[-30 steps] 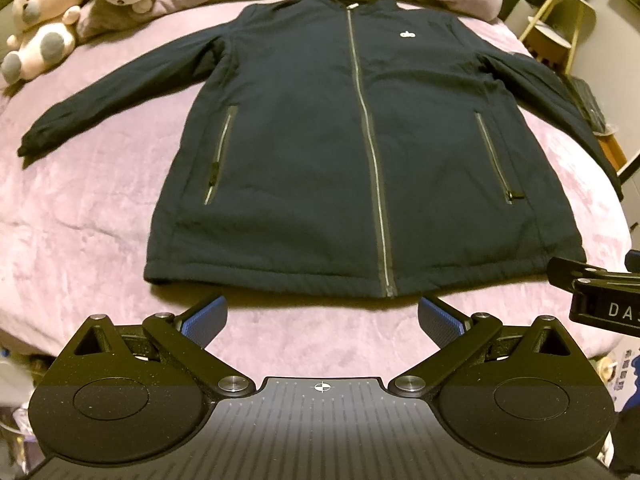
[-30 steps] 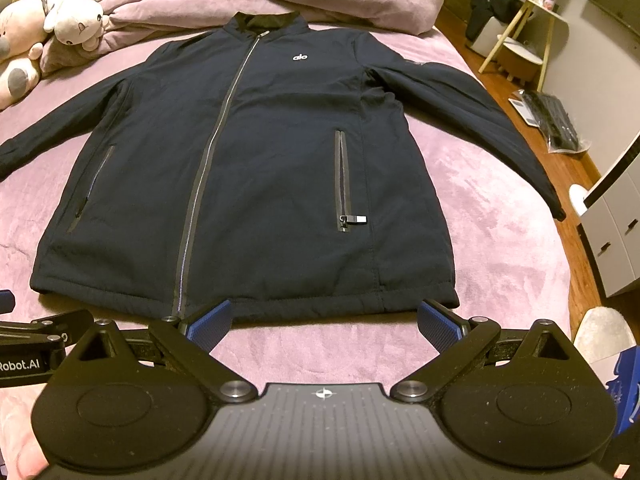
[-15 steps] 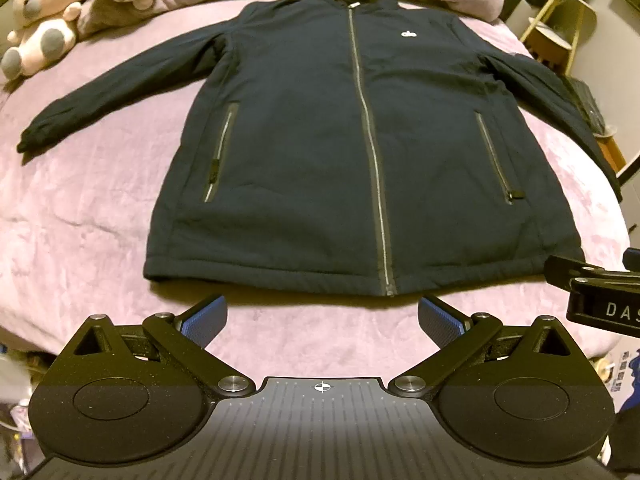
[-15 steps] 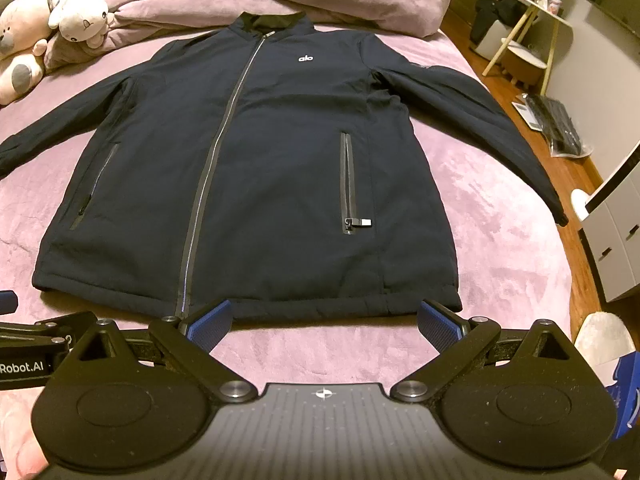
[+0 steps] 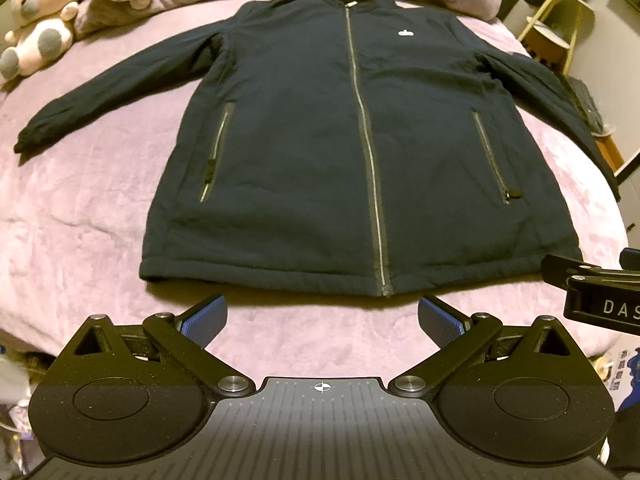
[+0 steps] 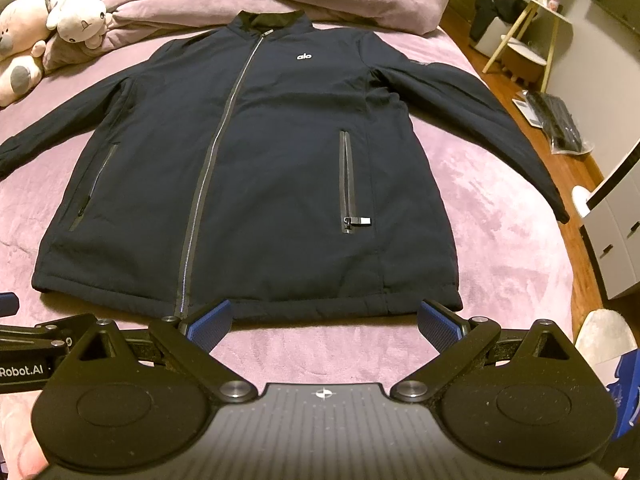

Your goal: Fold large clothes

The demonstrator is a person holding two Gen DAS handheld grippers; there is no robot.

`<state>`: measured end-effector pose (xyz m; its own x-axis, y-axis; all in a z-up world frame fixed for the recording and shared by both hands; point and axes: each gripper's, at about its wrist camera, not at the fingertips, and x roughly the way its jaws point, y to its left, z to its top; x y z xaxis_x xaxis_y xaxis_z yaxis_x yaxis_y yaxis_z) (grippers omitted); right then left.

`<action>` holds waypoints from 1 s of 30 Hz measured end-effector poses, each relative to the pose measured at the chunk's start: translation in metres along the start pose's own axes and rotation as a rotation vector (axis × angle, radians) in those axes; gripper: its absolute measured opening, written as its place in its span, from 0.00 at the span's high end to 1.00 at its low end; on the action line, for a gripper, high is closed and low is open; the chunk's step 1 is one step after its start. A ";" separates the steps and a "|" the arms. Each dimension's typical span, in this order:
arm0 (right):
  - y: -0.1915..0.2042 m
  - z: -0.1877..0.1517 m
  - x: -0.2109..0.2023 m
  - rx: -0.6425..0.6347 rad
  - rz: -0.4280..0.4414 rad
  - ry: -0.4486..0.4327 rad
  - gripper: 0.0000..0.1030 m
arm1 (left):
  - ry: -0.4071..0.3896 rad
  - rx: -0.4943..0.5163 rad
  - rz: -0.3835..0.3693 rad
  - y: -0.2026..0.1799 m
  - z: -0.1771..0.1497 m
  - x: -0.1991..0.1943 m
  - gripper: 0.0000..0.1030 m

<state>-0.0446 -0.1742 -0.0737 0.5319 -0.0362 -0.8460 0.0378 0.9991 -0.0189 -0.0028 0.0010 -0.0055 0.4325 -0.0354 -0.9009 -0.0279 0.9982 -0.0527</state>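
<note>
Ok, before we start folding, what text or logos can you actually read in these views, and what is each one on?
"alo": white logo on the chest of the jacket.
"Robot.AI": side of the left gripper; the start is cut off by the frame edge.
"DAS": side of the right gripper; the rest runs out of frame.
Blue package print: too blurred to read.

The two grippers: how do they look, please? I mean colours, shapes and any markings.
The left gripper and the right gripper look alike: matte black bodies with two round discs, angular black linkage arms with silver pivot bolts, a ribbed grey centre plate bearing a small crosshair mark, and blue textured pads on the fingers. White lettering on their sides reads "Robot.AI" and "DAS". No cables show.
</note>
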 end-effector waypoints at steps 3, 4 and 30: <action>-0.001 0.000 0.001 0.002 0.001 0.000 0.04 | 0.002 0.003 0.000 -0.001 0.000 0.001 0.00; -0.001 0.000 0.001 0.002 0.002 0.000 0.04 | 0.003 0.003 -0.001 -0.001 0.000 0.001 0.00; -0.021 0.004 0.018 0.073 0.146 -0.072 0.04 | -0.064 -0.038 -0.062 0.007 0.007 0.019 0.00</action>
<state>-0.0330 -0.1958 -0.0864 0.5955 0.1054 -0.7964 0.0152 0.9897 0.1424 0.0112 0.0080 -0.0198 0.4916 -0.0932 -0.8658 -0.0323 0.9916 -0.1251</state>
